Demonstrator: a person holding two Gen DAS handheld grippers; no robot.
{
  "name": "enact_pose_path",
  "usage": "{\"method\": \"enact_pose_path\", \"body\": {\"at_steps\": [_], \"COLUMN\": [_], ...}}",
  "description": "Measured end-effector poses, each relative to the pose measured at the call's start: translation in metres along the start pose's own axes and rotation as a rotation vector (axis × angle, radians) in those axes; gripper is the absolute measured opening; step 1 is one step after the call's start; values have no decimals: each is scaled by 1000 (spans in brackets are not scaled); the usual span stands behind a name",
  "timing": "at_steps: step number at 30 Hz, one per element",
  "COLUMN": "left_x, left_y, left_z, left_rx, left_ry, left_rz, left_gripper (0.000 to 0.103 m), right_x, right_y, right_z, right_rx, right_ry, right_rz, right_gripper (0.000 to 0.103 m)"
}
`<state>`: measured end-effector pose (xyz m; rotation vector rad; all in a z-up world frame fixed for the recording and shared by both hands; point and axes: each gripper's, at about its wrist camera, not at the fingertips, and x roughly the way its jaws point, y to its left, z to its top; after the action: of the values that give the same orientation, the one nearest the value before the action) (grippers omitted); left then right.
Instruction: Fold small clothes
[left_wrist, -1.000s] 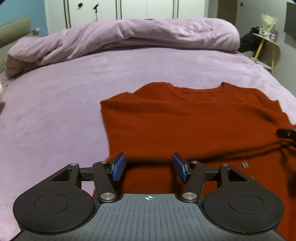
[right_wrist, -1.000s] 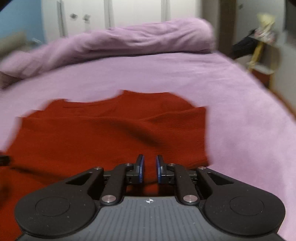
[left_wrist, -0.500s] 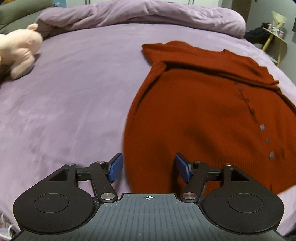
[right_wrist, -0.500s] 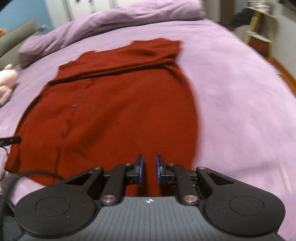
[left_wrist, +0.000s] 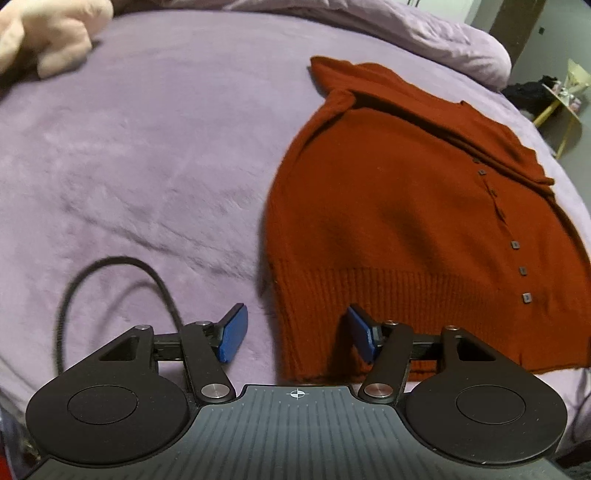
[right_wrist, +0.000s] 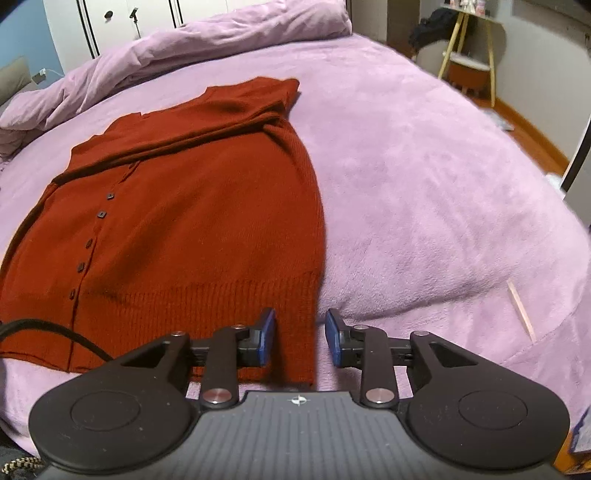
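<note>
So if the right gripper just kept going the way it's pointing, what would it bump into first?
Probably the red cardigan. Its ribbed bottom corner lies right ahead between the opening jaws of the right gripper, not pinched. Depth is hard to judge, so the purple bedspread beside it could come first.

Left claw (left_wrist: 297, 334) closing over the sweater (left_wrist: 417, 229) hem corner — pads not touching.

Both wrist views look steeply down, close over the cardigan's (left_wrist: 406, 229) hem; they share it.
</note>
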<state>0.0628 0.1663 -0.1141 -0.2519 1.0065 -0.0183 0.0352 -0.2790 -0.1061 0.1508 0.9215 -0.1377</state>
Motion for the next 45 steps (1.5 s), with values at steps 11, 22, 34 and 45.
{"method": "enact_pose_path", "body": {"at_steps": [11,22,34,45], "left_x": [3,-28,47,86], "left_y": [6,-32,-52,-43], "left_z": [15,116,148,150], "left_rx": [-47,-50,82,268], "left_ry": [47,-247,-284,-159], "left_rz": [-168,-227,-26,-129], "left_gripper": [9,8,50,58], "right_x": [17,-4,71,100], "right_y": [-22,2,46,27], "right_z": [3,73,140,145], "right_rx": [168,69,-87,-247], "right_ry": [80,-196,-285,-217], "right_rz": [210,278,17,89], "right_gripper": [6,4,7,30]}}
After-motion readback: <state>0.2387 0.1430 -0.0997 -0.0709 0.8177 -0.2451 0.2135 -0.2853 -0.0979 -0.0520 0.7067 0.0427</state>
